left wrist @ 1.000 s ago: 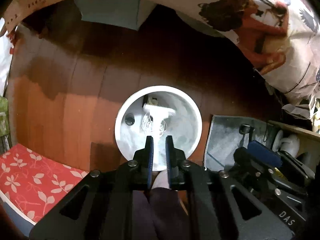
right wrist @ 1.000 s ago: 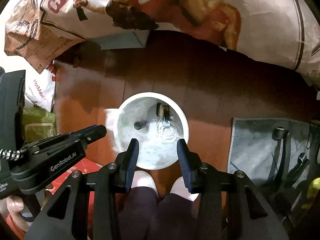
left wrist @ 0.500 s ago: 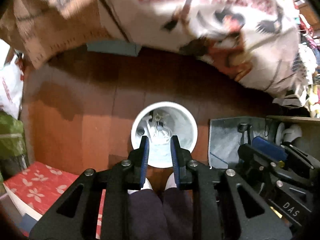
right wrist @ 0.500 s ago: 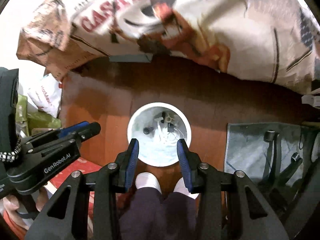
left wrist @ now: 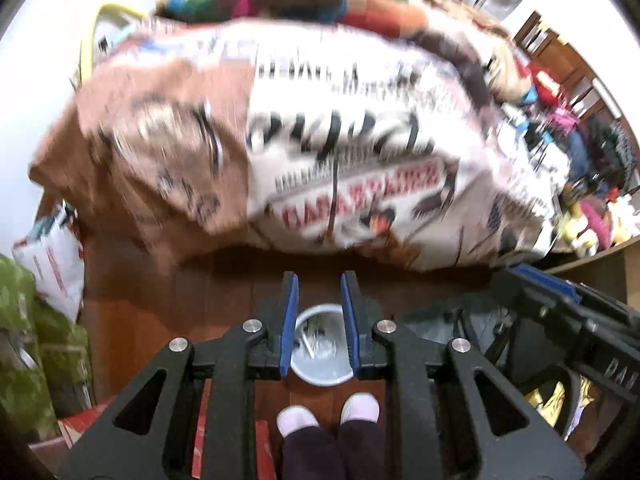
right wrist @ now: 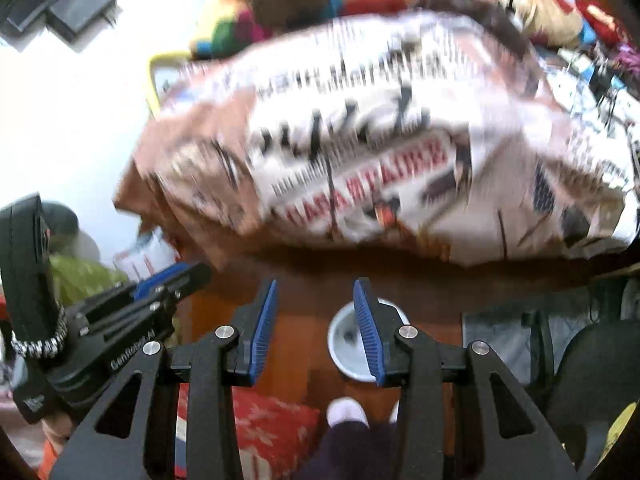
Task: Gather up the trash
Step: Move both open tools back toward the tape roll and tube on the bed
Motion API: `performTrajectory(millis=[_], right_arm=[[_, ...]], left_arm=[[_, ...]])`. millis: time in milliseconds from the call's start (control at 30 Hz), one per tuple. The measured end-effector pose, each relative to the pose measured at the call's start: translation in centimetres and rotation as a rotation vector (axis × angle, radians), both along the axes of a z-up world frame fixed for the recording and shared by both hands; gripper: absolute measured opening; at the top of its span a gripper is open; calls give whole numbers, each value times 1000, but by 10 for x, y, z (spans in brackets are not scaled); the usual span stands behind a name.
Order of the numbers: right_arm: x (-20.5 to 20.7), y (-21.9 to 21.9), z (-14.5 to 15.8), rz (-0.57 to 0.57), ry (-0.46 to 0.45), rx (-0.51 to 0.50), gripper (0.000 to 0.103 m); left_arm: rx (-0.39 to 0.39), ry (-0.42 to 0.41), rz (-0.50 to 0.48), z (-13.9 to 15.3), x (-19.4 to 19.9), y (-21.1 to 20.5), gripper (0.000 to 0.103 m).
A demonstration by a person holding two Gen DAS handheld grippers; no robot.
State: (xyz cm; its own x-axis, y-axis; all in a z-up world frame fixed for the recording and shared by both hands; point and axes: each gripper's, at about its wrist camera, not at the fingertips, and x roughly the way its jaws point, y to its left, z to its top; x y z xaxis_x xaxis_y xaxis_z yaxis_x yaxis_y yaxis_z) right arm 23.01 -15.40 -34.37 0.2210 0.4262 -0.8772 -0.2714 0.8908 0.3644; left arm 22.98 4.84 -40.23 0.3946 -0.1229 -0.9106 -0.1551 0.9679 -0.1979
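Observation:
The white round bin (left wrist: pixel 320 376) stands on the wooden floor far below, with pale bits of trash (left wrist: pixel 314 340) lying inside it. In the left wrist view my left gripper (left wrist: pixel 318 280) hangs high above it, open, its blue pads a small gap apart with nothing between them. My right gripper (right wrist: pixel 315 282) is open wider and holds nothing either. In the right wrist view the bin (right wrist: pixel 346 344) shows partly behind the right finger (right wrist: pixel 368 328). The left gripper (right wrist: pixel 168 280) shows at the left of that view.
A bed with a blurred newspaper-print cover (left wrist: pixel 340 152) fills the upper view, with clothes piled behind it. The person's white-socked feet (left wrist: pixel 298 420) stand just before the bin. A red floral box (right wrist: pixel 272 420) lies left, green bags (left wrist: pixel 24 340) further left, a grey mat (right wrist: pixel 504 344) right.
Both grippers have risen well above the bin, which now looks much smaller. Both views have tilted up toward the bed. The left jaws stand slightly wider apart than a second ago.

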Motion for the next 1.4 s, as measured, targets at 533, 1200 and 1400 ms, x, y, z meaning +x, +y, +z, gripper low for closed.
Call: performTrajectory(millis=[533,1200,1400], right_arm=[[65,8,127,-79,-378,-31,36],[209,-63,109,-61,-337,-34,47],[241,-73,100,-52,-342,-52,47]], left_arm=[[25,-375,-54,155,67,18,21],[26,-196,-20,115,241,-57,53],[76,-180,-42,108,281,-75,53]])
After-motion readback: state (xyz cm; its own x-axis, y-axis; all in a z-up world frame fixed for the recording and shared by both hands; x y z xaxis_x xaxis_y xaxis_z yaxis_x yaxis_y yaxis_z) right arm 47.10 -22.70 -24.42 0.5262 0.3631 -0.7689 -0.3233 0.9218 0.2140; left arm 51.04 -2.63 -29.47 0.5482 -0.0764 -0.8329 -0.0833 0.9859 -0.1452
